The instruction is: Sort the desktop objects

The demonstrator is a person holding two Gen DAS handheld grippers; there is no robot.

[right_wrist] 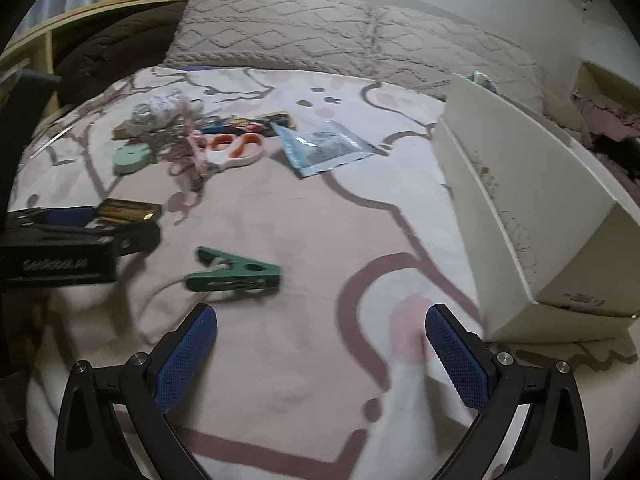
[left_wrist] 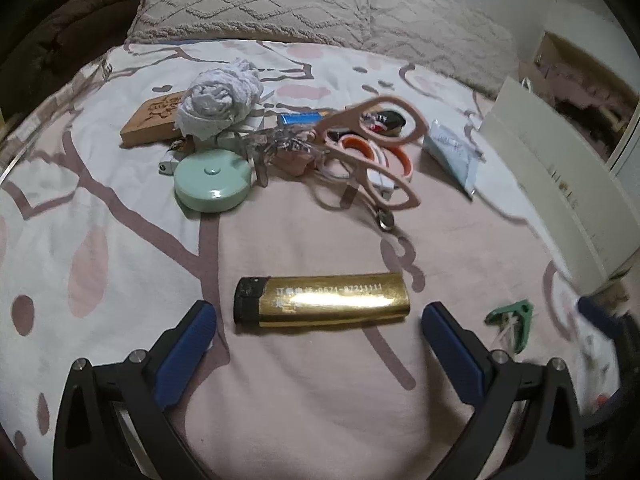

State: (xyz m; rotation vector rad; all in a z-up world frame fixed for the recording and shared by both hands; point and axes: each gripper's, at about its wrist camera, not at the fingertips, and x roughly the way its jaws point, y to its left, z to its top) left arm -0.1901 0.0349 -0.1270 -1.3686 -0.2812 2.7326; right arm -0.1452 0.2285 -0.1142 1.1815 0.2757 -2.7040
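Note:
A gold lighter with a black cap lies on the pink bedsheet, just ahead of and between the blue fingers of my open left gripper; it also shows in the right wrist view. A green clothes peg lies just ahead and left of my open, empty right gripper; it also shows in the left wrist view. Farther back is a pile: pink scissors, orange-handled scissors, a mint tape measure, a rolled white cloth, a wooden block and a blue packet.
A white open box stands on the bed at the right, also in the left wrist view. Two grey knitted pillows lie at the back. My left gripper's black body shows at the left of the right wrist view.

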